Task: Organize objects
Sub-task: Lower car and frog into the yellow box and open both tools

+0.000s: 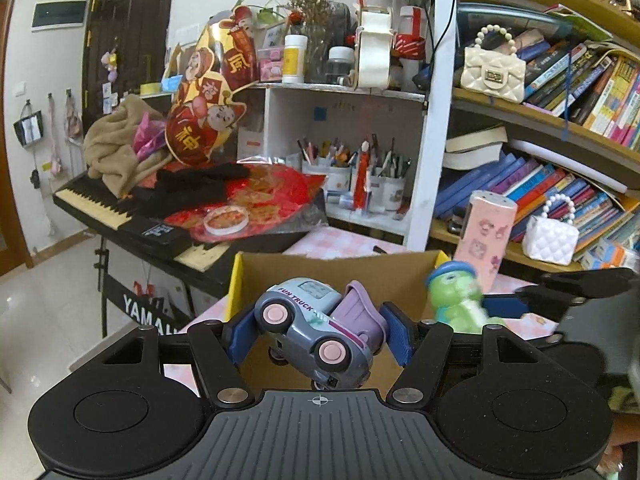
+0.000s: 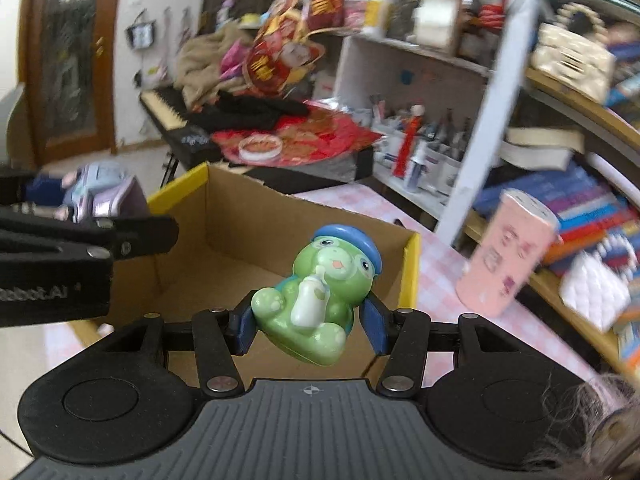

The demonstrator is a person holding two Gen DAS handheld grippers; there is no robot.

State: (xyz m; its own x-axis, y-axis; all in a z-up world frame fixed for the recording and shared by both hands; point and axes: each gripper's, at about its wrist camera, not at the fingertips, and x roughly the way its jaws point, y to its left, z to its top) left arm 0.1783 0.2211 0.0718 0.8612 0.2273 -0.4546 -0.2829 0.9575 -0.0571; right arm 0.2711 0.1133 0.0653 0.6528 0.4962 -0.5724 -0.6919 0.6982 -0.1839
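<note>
Left gripper [image 1: 320,332] clamping tilted toy truck [image 1: 316,328], right gripper [image 2: 310,320] clamping green turtle [image 2: 316,292], above cardboard box [image 2: 256,240]

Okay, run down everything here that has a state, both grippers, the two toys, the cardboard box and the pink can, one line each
left gripper: shut on the toy truck
toy truck: held off the table, tilted, over the box
right gripper: shut on the green turtle toy
green turtle toy: held in the air, leaning, over the box
cardboard box: open at the top, nothing visible inside
pink can: on the table beside the box; looks tilted, but blurred
</note>
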